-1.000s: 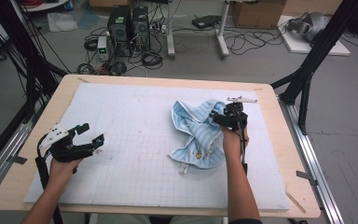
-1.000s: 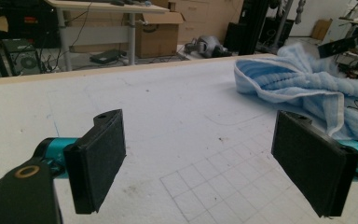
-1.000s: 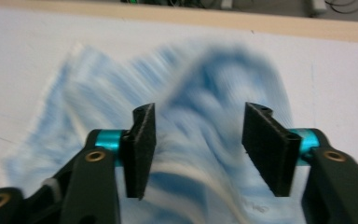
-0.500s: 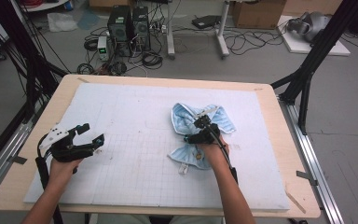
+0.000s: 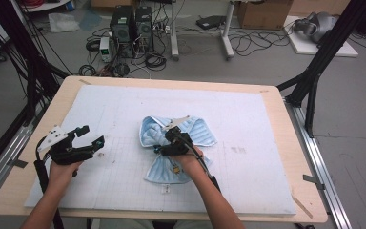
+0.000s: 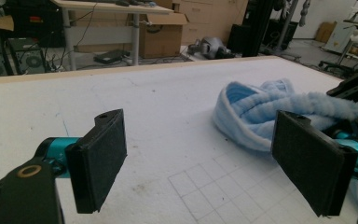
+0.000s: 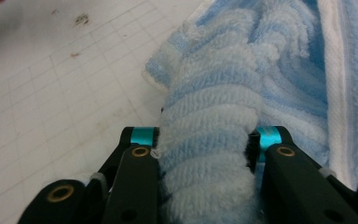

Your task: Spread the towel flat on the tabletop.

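Towel (image 5: 178,143) lies bunched mid-worktop (image 5: 276,114), right claw (image 5: 164,149) clenched on a fold, likely mid-fold. Left claw (image 5: 91,135) gapes, idle, well apart. Next probably needs carrying the fold across.

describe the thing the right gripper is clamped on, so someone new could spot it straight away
On the white gridded mat covering the wooden table, look just right of centre. There lies a crumpled light-blue striped terry towel, with a fold of it pinched in the right gripper. It is the only soft, blue thing on the mat; the left gripper hovers open and apart from it.
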